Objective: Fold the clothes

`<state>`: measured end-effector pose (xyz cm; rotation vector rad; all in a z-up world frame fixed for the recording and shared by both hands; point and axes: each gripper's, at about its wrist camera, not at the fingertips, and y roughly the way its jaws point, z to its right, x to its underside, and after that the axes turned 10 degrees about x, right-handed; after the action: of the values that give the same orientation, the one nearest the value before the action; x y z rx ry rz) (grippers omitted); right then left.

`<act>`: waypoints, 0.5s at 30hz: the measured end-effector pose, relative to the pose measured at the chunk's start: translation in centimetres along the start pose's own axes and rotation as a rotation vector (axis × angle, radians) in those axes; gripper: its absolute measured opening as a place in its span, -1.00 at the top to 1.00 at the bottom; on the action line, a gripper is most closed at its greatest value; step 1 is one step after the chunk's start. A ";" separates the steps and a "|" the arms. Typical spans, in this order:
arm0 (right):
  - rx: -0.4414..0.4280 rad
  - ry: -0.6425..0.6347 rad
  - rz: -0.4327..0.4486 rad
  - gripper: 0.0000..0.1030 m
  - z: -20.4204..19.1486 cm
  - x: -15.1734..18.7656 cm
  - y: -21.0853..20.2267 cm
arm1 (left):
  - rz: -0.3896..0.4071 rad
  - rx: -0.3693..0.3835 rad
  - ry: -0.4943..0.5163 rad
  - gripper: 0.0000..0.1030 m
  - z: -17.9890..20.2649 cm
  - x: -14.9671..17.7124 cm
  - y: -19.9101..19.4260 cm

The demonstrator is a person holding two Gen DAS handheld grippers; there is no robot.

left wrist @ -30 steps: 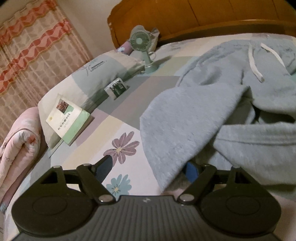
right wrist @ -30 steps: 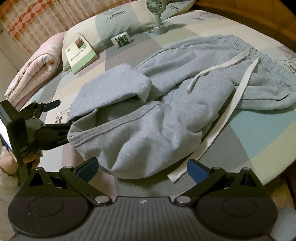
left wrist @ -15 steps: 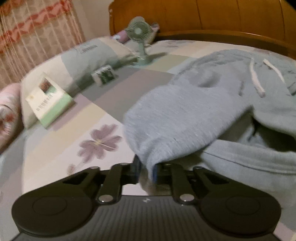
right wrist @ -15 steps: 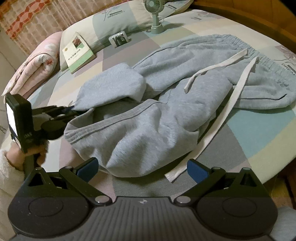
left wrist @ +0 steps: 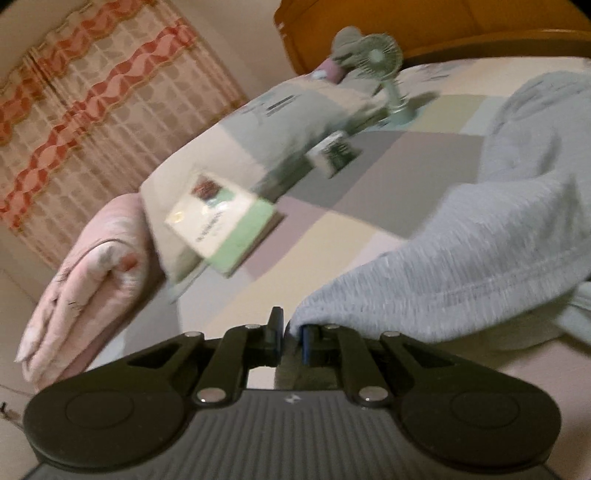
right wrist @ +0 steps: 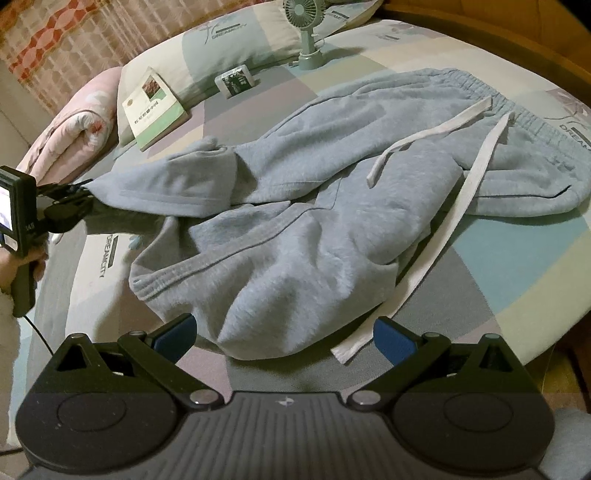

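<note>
Grey sweatpants [right wrist: 332,206] with white drawstrings [right wrist: 461,206] lie crumpled on the bed. My left gripper [left wrist: 290,332] is shut on the hem of one trouser leg [left wrist: 461,258] and holds it stretched out to the left; it also shows in the right wrist view [right wrist: 79,194] at the far left. My right gripper [right wrist: 284,338] is open and empty, just in front of the other bunched trouser leg [right wrist: 266,291], close above the bed's near edge.
A book [right wrist: 153,107], a small packet [right wrist: 236,79] and a green desk fan [right wrist: 306,22] lie by the pillow [right wrist: 221,40]. A folded pink quilt [right wrist: 70,129] sits at the left. A wooden headboard [left wrist: 443,26] stands behind.
My left gripper closed on the trouser leg hem and pulled it out to the left, straightening that leg. My right gripper stayed open and barely moved.
</note>
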<state>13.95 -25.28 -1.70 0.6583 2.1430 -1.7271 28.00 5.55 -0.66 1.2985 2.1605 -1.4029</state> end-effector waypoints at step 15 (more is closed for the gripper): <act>-0.020 -0.024 -0.019 -1.00 -1.2 -0.1 0.6 | -0.158 -0.292 0.058 0.84 -8.3 4.5 3.9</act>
<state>14.35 -24.02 -1.87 0.6112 2.1536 -1.7124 30.46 15.37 -1.63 1.0938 2.4416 -1.0582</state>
